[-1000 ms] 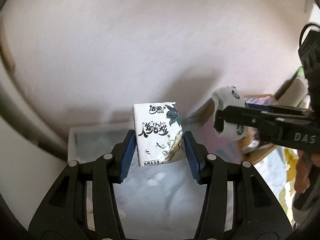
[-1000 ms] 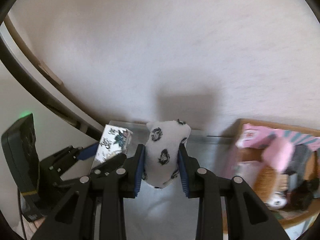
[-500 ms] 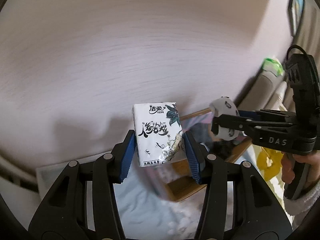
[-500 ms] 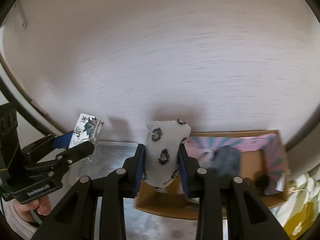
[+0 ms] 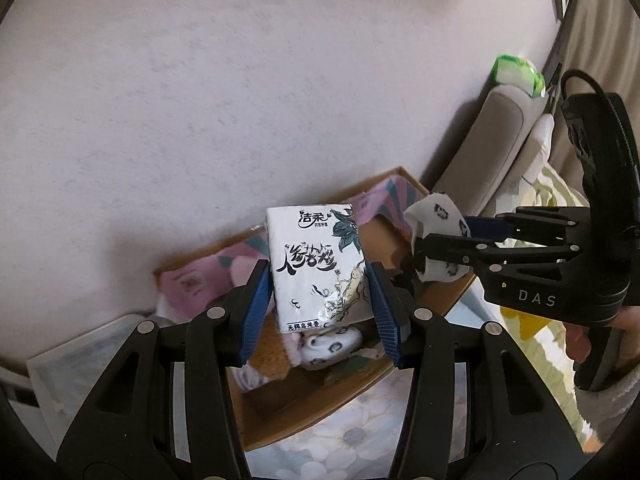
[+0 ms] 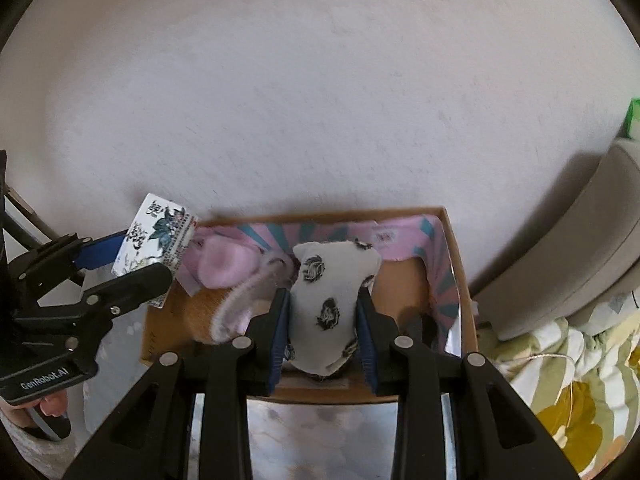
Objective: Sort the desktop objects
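Note:
My left gripper point(image 5: 318, 300) is shut on a white tissue pack point(image 5: 316, 268) with black ink drawings, held upright above the left part of a cardboard box point(image 5: 304, 412). The pack also shows in the right wrist view point(image 6: 158, 236). My right gripper point(image 6: 323, 332) is shut on a white sock point(image 6: 328, 304) with black prints, held above the middle of the box point(image 6: 460, 280). From the left wrist view the sock point(image 5: 438, 216) hangs over the box's right end.
The box holds a pink sock point(image 6: 224, 266), pink-and-teal cloth point(image 6: 436, 240) and another printed sock point(image 5: 332, 348). It sits on a floral tablecloth point(image 5: 352, 440) against a white wall. A grey cushion point(image 6: 568, 248) and yellow-patterned bedding point(image 6: 560, 380) lie to the right.
Both grippers have swung right, from over a pale lidded container to above the cardboard box. Each still holds its item.

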A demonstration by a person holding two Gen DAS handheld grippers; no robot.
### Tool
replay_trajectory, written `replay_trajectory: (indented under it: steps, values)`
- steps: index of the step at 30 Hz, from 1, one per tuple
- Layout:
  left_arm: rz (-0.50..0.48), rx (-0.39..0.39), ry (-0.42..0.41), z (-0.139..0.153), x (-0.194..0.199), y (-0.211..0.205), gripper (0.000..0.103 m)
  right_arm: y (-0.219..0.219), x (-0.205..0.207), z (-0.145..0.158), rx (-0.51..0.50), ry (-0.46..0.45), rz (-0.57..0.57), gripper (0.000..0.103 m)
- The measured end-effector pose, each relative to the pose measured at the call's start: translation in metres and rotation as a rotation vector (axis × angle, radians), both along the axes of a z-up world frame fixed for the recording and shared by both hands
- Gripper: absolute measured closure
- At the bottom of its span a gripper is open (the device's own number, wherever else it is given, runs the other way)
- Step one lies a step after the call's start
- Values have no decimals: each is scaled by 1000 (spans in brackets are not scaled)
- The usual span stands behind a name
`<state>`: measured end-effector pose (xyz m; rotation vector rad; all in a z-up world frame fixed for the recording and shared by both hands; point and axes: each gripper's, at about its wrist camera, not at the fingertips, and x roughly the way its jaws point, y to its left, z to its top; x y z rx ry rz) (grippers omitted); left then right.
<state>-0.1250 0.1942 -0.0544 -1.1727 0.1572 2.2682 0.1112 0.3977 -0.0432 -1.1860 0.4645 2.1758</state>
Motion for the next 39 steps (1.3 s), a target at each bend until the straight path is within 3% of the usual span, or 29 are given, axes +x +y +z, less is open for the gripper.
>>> replay_trajectory:
  steps: [4, 5, 6, 7, 9, 12, 15, 19, 29, 31, 32, 39]
  values:
    - [18, -81, -28, -21, -14, 56, 52, 8, 0, -8, -29, -8, -5, 72]
    - [42, -106, -32, -19, -12, 33, 38, 9, -2, -3, -43, -19, -9, 69]
    - [62, -121, -27, -18, -13, 35, 12, 12, -4, -6, -53, -27, -12, 60]
    - [88, -126, -2, -11, -7, -2, 0, 15, -7, -9, -66, -38, -14, 54]
    - [106, -109, 34, -4, -4, -16, 0, 17, -5, -14, -68, -33, -10, 33]
    - [111, -112, 34, -2, -6, -22, 0, 17, -5, -12, -60, -10, -31, 24]
    - [113, -122, 36, -3, -9, -20, 0, 14, -5, -10, -50, -5, -41, 23]
    - [124, -128, 29, 5, -7, -48, 0, 9, -9, -10, -36, -10, -28, 18]
    - [185, -96, 27, 22, 0, -83, 0, -4, -16, -4, 2, -8, -31, 18]
    - [202, -89, 31, 28, 1, -89, 0, -8, -17, -1, 13, -10, -31, 13]
    - [209, -86, 33, 30, 2, -92, 0, -9, -18, 1, 16, -8, -30, 0]
    - [256, -81, 55, 47, 12, -117, 0, -27, -22, 18, 63, 11, -8, 0]
